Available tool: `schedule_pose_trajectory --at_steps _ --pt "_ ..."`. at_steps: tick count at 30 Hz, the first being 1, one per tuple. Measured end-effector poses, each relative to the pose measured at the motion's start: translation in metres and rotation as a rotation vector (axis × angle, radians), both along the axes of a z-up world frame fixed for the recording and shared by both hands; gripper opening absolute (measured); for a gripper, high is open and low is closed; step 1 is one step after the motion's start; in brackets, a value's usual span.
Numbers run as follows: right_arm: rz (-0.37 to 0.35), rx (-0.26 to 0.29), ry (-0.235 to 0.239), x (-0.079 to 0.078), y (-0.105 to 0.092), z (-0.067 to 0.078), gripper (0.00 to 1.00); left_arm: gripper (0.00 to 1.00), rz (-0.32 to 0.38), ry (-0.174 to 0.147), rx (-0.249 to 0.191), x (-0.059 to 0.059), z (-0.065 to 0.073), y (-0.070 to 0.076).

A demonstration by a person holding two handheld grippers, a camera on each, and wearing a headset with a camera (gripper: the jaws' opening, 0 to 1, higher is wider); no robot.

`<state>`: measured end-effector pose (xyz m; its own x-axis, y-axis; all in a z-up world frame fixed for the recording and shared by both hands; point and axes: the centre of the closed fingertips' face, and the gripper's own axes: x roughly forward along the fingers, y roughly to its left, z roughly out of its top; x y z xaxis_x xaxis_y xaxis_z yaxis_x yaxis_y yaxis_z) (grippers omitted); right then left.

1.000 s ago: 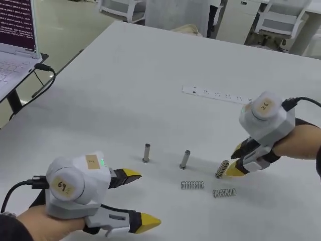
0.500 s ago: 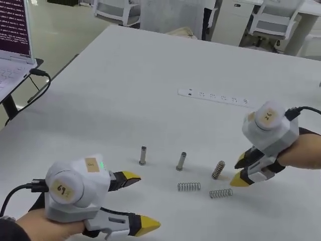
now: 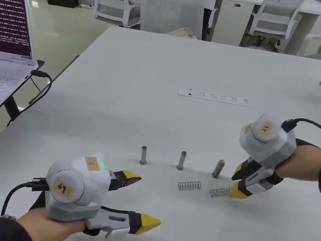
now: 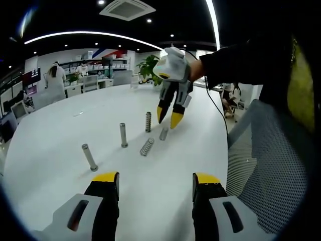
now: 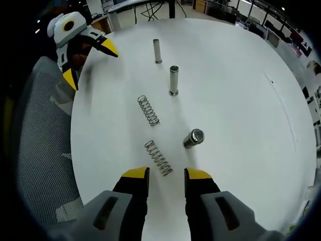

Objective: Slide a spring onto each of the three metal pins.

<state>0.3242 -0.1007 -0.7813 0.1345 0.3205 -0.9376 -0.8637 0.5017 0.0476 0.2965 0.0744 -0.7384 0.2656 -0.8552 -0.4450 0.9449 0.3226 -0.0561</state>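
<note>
Bright, even indoor light. In the head view the white worktop (image 3: 150, 75) renders pale grey, and each pin (image 3: 181, 160) casts only a short, soft shadow. In the left gripper view, ceiling strip lights (image 4: 100, 35) glare across the upper frame, bowed by fisheye distortion. In the right gripper view the worktop's centre is near overexposure and its edges curve.

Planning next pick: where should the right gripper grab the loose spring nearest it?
Probably mid-length, jaws across the coils, coming down from above: the spring lies flat on the table, its near end by the right gripper, whose jaws are open.
</note>
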Motion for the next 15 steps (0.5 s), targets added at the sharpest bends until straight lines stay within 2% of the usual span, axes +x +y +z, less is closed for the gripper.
schedule_pose_trajectory --at_steps 15 --pt "0.038 0.003 0.001 -0.006 0.005 -0.013 0.19 0.51 0.008 -0.004 0.005 0.001 0.001 0.002"
